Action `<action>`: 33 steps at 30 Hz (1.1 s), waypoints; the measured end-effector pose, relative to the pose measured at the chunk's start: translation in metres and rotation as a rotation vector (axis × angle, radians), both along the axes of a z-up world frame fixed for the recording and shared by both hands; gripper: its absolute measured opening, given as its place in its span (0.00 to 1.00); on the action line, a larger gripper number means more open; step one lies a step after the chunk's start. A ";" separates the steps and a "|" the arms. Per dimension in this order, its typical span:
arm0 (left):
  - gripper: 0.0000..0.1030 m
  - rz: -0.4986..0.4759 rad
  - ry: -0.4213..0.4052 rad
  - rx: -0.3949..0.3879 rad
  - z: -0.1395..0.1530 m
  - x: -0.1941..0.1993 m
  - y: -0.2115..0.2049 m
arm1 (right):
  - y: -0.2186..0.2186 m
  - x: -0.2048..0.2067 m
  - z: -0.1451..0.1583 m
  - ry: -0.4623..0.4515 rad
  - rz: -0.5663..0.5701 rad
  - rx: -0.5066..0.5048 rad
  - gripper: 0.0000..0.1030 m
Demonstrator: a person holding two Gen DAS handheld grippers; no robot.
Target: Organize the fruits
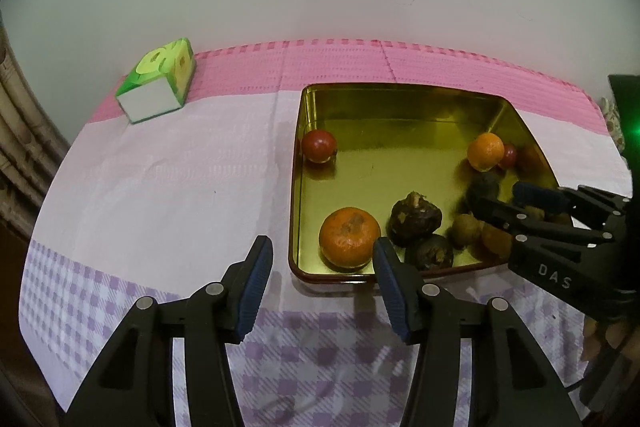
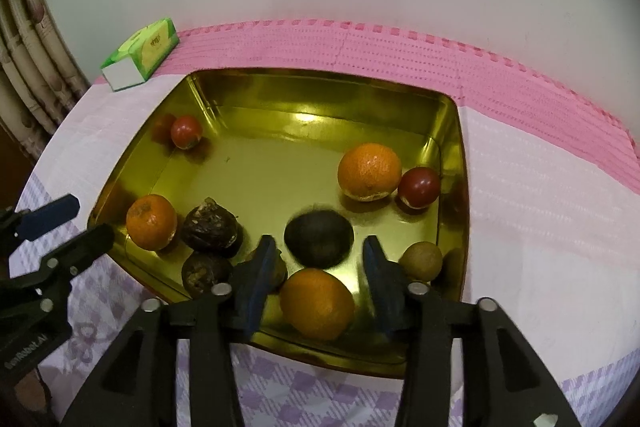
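A gold tray holds several fruits. Among them are three oranges, two red fruits and dark brown ones. My right gripper stands open over the tray's near side. A blurred dark fruit lies between its tips, clear of both pads. My left gripper is open at the tray's near left corner. Its right finger is next to an orange, and nothing is between its pads.
A green and white box sits at the far left by the wall. The cloth is pink at the back, white in the middle and lilac checked in front. A curtain hangs at the left edge.
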State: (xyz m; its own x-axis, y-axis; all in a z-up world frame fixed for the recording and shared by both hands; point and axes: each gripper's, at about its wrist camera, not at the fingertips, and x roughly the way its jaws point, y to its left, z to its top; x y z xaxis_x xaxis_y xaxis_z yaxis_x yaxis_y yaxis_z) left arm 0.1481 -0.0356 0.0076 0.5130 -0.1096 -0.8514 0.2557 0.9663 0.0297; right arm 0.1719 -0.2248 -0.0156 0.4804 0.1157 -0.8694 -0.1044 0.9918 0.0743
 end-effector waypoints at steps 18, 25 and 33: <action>0.52 0.027 0.000 -0.010 0.002 -0.020 0.008 | 0.001 -0.053 0.037 -0.071 -0.078 -0.022 0.87; 0.52 0.024 -0.026 0.002 0.007 -0.037 0.010 | 0.001 -0.078 0.045 -0.092 -0.097 -0.048 0.95; 0.52 0.015 -0.034 -0.005 0.013 -0.052 0.007 | 0.002 -0.090 0.047 -0.089 -0.102 -0.074 0.97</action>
